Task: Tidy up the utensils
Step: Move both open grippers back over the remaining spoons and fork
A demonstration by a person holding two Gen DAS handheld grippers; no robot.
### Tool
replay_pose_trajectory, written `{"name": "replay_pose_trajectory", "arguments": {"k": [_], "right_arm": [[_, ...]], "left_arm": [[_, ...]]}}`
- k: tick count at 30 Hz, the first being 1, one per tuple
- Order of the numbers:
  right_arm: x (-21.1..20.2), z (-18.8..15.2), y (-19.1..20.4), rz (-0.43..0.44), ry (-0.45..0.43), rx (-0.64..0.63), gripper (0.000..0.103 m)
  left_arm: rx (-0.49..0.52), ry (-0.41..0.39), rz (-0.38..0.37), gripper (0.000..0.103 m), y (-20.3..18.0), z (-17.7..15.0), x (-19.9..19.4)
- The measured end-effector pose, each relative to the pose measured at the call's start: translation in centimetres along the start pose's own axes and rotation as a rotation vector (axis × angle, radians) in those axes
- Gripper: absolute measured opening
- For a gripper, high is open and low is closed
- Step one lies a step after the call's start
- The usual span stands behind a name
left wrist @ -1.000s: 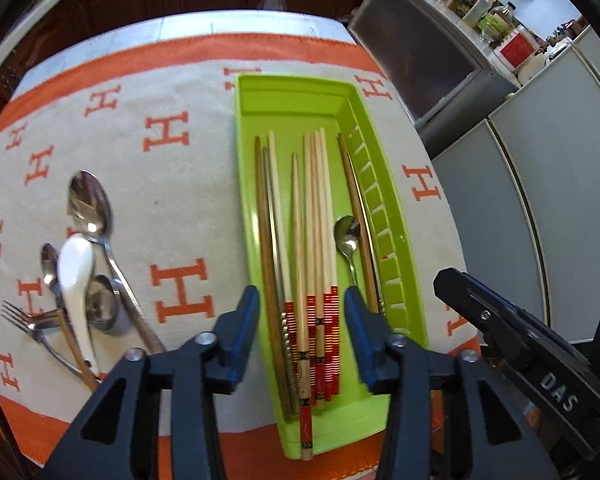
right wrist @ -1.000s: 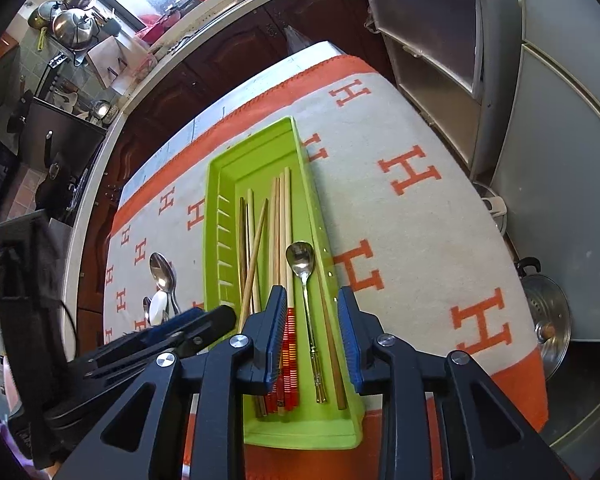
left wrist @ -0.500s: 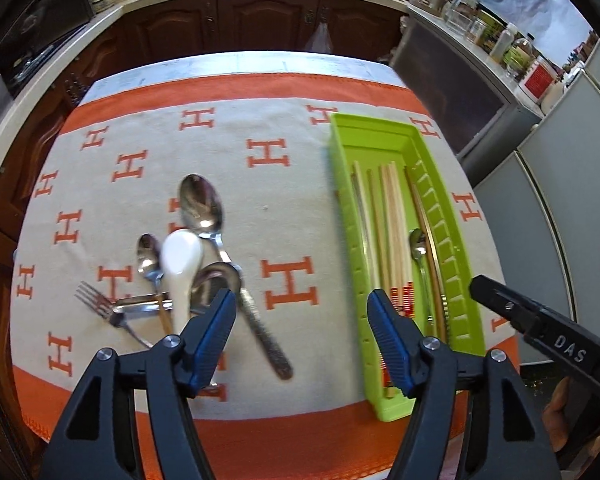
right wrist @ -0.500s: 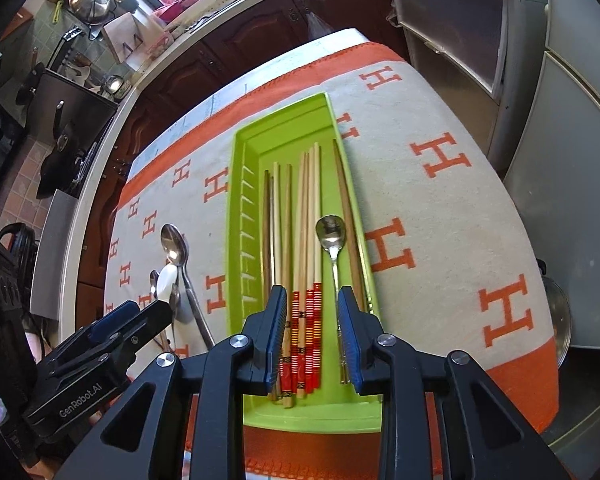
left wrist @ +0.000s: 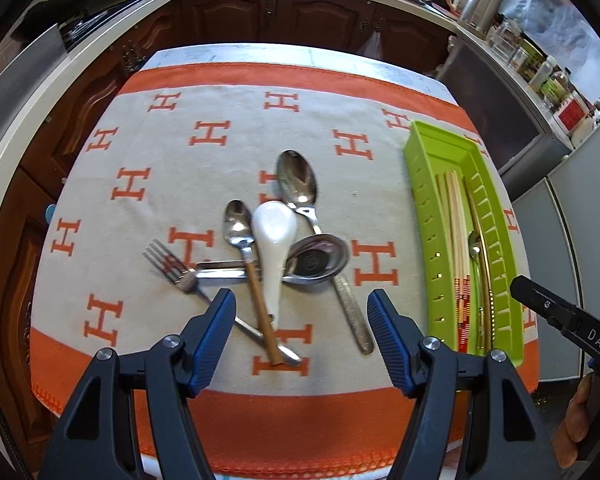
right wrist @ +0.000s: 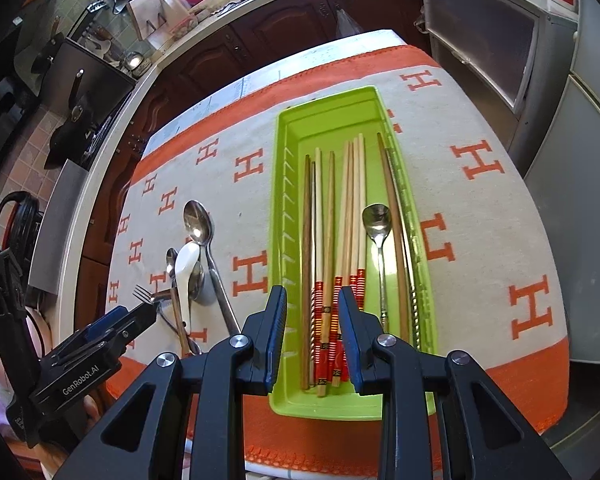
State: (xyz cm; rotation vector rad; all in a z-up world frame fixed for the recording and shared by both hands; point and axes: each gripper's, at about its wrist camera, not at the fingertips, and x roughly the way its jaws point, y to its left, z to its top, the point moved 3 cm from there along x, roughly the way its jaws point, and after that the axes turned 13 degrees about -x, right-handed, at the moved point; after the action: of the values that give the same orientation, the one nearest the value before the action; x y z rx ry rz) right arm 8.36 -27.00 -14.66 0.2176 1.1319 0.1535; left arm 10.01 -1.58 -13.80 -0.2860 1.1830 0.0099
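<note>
The left hand-held gripper (left wrist: 301,336) is hovering over the loose pile of cutlery on the cloth-covered bench (left wrist: 204,168), its jaws standing wide with nothing between them, having just been opening, probably to take the next piece. Under it the white ceramic spoon (left wrist: 274,236) is lying across a wooden-handled spoon (left wrist: 246,264), a fork (left wrist: 180,272), a large metal spoon (left wrist: 300,188) and a small ladle (left wrist: 318,258), all crossing and touching, so a clean pick is looking awkward. To the right the green tray (right wrist: 288,216) is already holding the chopsticks (right wrist: 350,240) lengthwise beside a small spoon (right wrist: 377,224), sorted by kind. The right hand-held gripper (right wrist: 312,336) is waiting above the tray's near end, jaws narrowly apart and gripping nothing
</note>
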Motion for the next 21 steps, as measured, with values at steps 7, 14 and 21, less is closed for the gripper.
{"name": "replay_pose_trajectory", "arguments": {"k": [7,14,21], "right_arm": [[0.5,0.3,2.6,0.008,0.015,-0.053,0.027],[2.1,0.8,5.2,0.044,0.05,-0.101,0.027],[4.6,1.0,8.9,0.125,0.107,-0.182,0.027]], "left_arm": [[-0.091,0.014,0.033,0.066,5.5,0.0,0.2],[-0.198,0.066,0.037,0.066,10.6,-0.4,1.6],[-0.261,0.103,0.023,0.066,13.0,-0.8,3.0]]}}
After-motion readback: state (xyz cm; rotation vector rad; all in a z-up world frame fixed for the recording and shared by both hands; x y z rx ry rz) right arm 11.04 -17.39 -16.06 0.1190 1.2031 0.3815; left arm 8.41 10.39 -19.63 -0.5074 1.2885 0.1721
